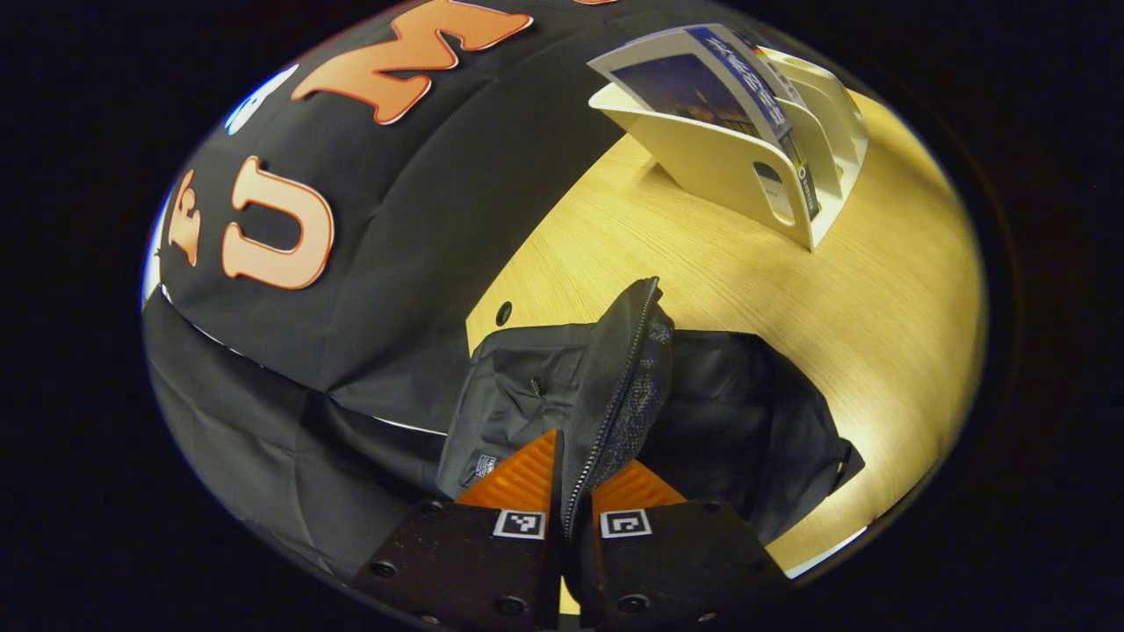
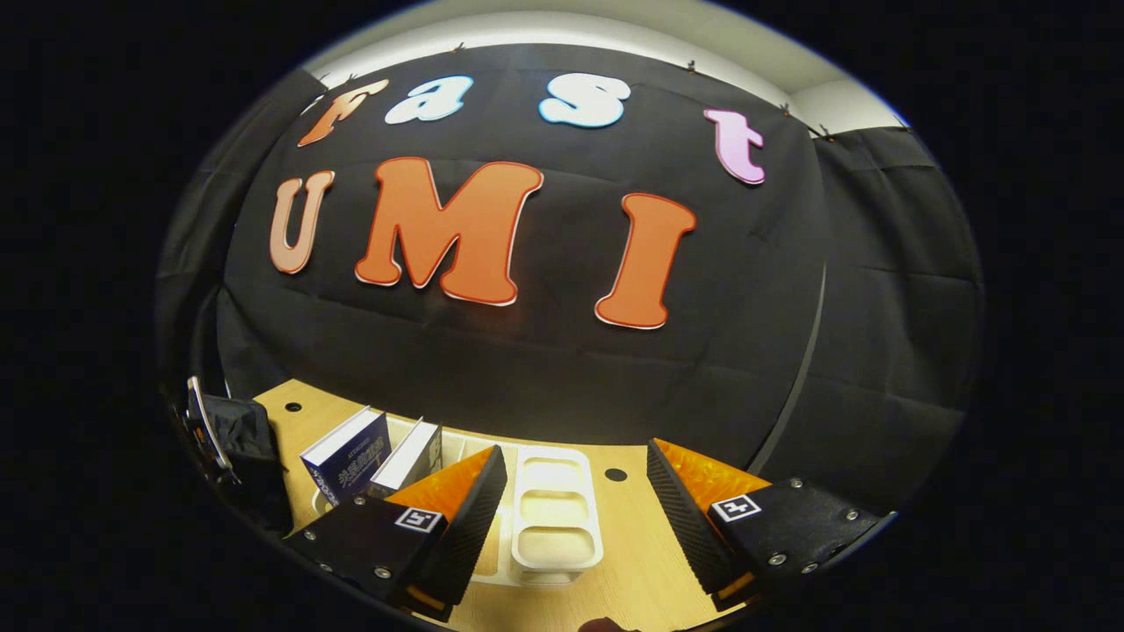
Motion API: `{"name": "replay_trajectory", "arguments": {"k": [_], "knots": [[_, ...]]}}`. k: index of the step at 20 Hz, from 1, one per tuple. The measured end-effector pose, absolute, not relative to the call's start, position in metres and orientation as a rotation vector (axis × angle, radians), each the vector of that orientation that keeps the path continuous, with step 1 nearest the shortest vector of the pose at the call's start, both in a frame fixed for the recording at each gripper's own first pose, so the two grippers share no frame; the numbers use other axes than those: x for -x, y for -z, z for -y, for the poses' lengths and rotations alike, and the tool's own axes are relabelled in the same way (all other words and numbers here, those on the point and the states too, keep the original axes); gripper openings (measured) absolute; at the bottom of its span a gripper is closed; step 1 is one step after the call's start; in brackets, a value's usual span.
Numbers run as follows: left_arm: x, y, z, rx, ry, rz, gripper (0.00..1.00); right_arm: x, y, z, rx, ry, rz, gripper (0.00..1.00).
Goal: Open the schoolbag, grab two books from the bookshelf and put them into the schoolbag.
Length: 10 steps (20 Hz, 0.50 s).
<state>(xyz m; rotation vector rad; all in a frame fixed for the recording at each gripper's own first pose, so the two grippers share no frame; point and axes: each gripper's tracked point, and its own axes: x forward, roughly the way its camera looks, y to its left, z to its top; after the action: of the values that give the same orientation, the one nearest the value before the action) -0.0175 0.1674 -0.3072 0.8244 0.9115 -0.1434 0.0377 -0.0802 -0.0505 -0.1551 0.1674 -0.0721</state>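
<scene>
Your left gripper [image 1: 575, 491] pinches the schoolbag's zipper flap [image 1: 619, 377].
Beyond it the schoolbag [image 1: 738, 404] lies on the table [image 1: 878, 290], open wood between it and the bookshelf [image 1: 738, 167] holding a book [image 1: 702, 88]. Your right gripper [image 2: 575, 500] gapes wide before the bookshelf's [image 2: 553, 518] empty slots; two books [image 2: 347, 456] stand left.

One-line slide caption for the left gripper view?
Left gripper pinches the schoolbag's zippered flap; books wait in the bookshelf.
</scene>
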Motion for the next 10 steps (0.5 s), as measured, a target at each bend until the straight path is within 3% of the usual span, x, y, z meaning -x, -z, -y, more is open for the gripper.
{"name": "replay_trajectory", "arguments": {"k": [10], "knots": [[0.003, 0.264, -0.192, -0.611, 0.376, -1.036, 0.07, -0.055, 0.052, -0.021, 0.187, -0.158, -0.320, 0.96]]}}
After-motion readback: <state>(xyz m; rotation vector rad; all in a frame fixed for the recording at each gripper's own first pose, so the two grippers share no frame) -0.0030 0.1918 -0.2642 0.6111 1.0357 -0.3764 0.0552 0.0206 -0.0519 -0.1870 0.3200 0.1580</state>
